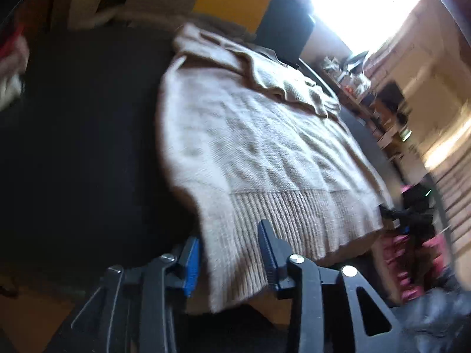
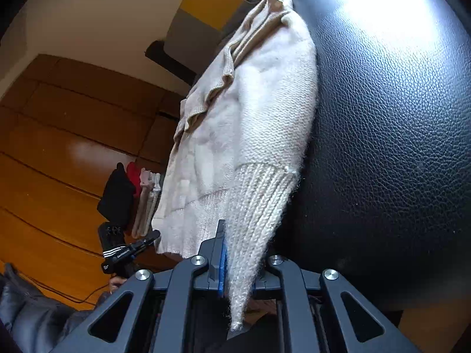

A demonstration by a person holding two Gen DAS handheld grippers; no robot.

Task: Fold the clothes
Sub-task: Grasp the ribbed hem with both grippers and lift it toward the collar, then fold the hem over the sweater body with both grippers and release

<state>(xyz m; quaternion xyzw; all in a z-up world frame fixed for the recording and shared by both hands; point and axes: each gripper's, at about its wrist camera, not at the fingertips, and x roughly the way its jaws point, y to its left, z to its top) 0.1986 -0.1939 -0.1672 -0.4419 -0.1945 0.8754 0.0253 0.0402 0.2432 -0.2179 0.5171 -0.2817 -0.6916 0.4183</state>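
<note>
Left wrist view motion-blurred throughout; shelf clutter [image 1: 357, 79] at right unidentifiable. Window [image 1: 365, 6] overexposed, no detail. Black surface [image 1: 88, 132] too dark to read. Right wrist view: sweater [image 2: 265, 111] cuff covers right-hand pad of right gripper [image 2: 235, 261]. Folded clothes pile [image 2: 132, 197] partly behind sweater. Jacket sleeve [image 2: 32, 309] cut by frame edge.

The right gripper [image 2: 232, 264] is pinched tight on the sweater [image 2: 259, 135] hem; the left gripper [image 1: 229, 253] is held open beside it.
</note>
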